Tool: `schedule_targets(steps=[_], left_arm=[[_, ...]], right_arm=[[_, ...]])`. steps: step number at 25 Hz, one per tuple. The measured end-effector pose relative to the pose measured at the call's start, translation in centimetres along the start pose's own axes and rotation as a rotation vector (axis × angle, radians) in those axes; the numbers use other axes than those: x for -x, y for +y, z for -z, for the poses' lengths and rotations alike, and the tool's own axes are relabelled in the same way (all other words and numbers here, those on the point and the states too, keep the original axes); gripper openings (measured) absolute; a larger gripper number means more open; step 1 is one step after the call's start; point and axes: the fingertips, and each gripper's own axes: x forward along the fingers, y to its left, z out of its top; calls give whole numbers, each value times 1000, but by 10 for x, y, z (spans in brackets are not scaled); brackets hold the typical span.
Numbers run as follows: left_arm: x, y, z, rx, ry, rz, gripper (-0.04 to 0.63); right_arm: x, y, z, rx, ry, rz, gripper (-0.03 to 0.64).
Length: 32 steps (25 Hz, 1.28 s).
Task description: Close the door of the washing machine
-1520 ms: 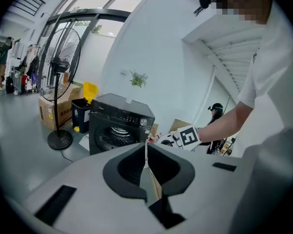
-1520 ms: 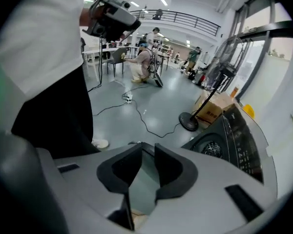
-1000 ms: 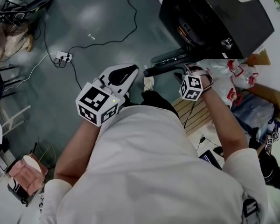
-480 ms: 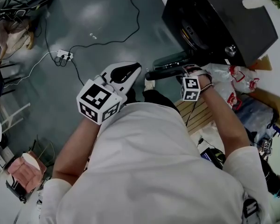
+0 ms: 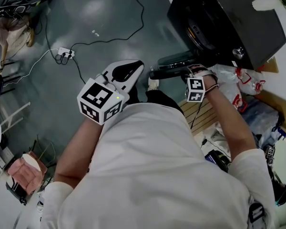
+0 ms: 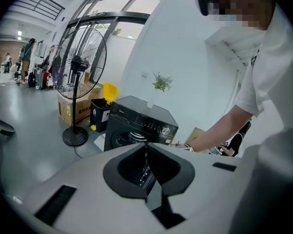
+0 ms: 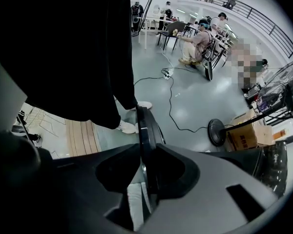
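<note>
We pinch the edge of the open door (image 5: 174,66) in our right tool (image 5: 189,73), jaws just closing; the washing machine (image 5: 229,23) lies far-right beyond. Our left tool (image 5: 135,67) hangs pressed together.

Washing machine (image 5: 238,18) with a glossy black casing. Its door (image 7: 147,126) has a shiny dark plastic rim with a bright, chrome-like strip. Smooth grey floor (image 5: 100,13) with a dull sheen. Pale slatted wooden board (image 5: 207,116). Matt white cloth shirt (image 5: 148,175). Brown cardboard box (image 7: 244,139).

Floor (image 5: 100,13) — cable (image 5: 115,42), pwr strip (image 5: 63,55), washer (image 5: 238,18).
</note>
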Motion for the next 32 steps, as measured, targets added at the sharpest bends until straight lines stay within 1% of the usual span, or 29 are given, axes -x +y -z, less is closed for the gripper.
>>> schedule_targets(steps=[4,7,16,22,32], left_arm=[[2,5,1,3,1,-8,21],[3,9,0,5,1,-15,21],[2,18,-1,-8,9,-26,21],[9,23,0,1,8,-40,21],[25,36,8,7,15,-69,21]], right_arm=[[0,-6,-3,-27,-4,2,106],[-1,-16,-4,-69,-7,14,104],[-10,-53,-1,-147,4,54,98],[-14,-76,3,-220,8,70,95],[-21,-121,15,-315,29,123,89]])
